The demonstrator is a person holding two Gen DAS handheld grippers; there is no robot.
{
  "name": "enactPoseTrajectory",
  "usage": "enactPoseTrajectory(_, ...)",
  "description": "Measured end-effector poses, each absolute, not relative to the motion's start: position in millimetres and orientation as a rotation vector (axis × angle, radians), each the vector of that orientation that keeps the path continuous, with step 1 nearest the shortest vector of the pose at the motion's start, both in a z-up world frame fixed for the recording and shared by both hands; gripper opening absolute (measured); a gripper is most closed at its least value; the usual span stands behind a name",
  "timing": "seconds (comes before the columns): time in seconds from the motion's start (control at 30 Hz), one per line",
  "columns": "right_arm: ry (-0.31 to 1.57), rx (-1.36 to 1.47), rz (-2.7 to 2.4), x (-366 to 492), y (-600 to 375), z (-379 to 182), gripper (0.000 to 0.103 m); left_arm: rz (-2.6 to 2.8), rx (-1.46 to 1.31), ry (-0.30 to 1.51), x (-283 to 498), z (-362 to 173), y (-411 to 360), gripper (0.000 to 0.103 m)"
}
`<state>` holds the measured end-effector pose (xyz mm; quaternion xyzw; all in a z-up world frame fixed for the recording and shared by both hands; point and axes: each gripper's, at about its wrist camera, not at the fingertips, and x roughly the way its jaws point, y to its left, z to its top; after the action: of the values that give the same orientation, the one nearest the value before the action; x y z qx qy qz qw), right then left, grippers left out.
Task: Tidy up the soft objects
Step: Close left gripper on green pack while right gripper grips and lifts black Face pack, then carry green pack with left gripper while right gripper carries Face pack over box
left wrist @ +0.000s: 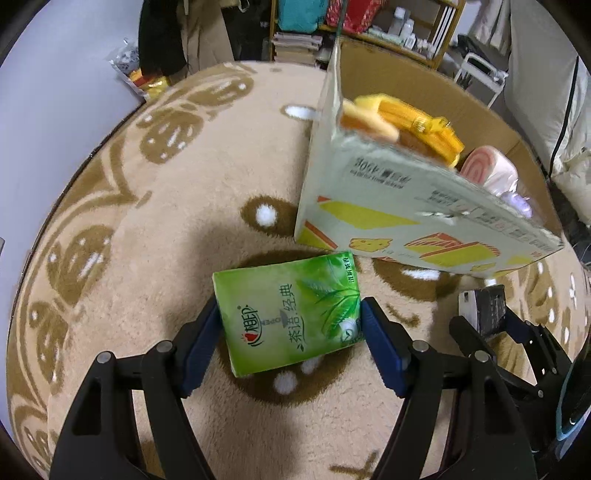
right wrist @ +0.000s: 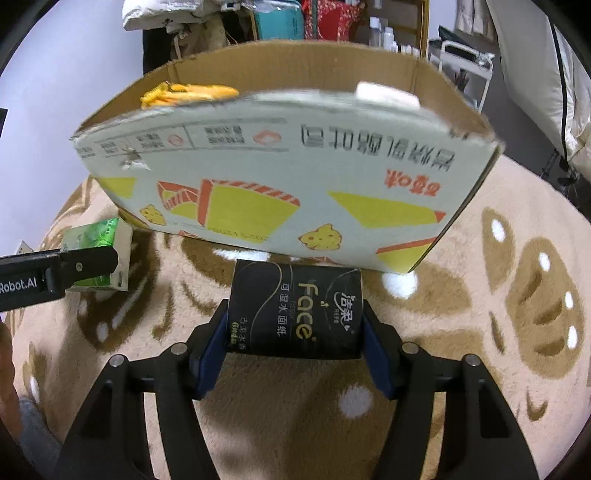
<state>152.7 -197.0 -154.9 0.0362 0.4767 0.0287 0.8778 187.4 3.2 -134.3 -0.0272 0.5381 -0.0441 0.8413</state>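
My left gripper [left wrist: 290, 325] is shut on a green tissue pack [left wrist: 291, 314], held just above the rug in front of the cardboard box [left wrist: 369, 206]. The pack also shows in the right wrist view [right wrist: 98, 254], between the left gripper's fingers [right wrist: 88, 264]. My right gripper [right wrist: 295, 328] is shut on a black tissue pack [right wrist: 295, 314], close to the box's printed front wall [right wrist: 277, 177]. It shows in the left wrist view too [left wrist: 484, 306]. Inside the box lie a yellow soft item [left wrist: 417, 125] and a pink roll [left wrist: 487, 170].
A beige and brown patterned rug [left wrist: 166, 221] covers the floor. Behind the box stand shelves with folded textiles [left wrist: 332, 18] and a white rack [left wrist: 480, 70]. White bedding [left wrist: 546, 110] lies to the right. A small pile of packets [left wrist: 144, 77] sits at the rug's far left edge.
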Motion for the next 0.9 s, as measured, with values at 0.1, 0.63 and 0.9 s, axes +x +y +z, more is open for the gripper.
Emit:
enactPoseTrajectory(0.1, 0.959, 0.083, 0.067, 145, -197, -144, 0.068, -0.088, -0.045, 1.077, 173, -115, 4, 0.074)
enactPoseTrajectory(0.63, 0.712, 0.139, 0.089, 110, -218, -69, 0.068, -0.129, -0.02, 0.69, 129, -22, 2, 0.074)
enactPoseTrajectory(0.9, 0.622, 0.18, 0.076, 114, -234, -46, 0.068, -0.129, -0.024, 0.583, 128, 0, -3, 0.074)
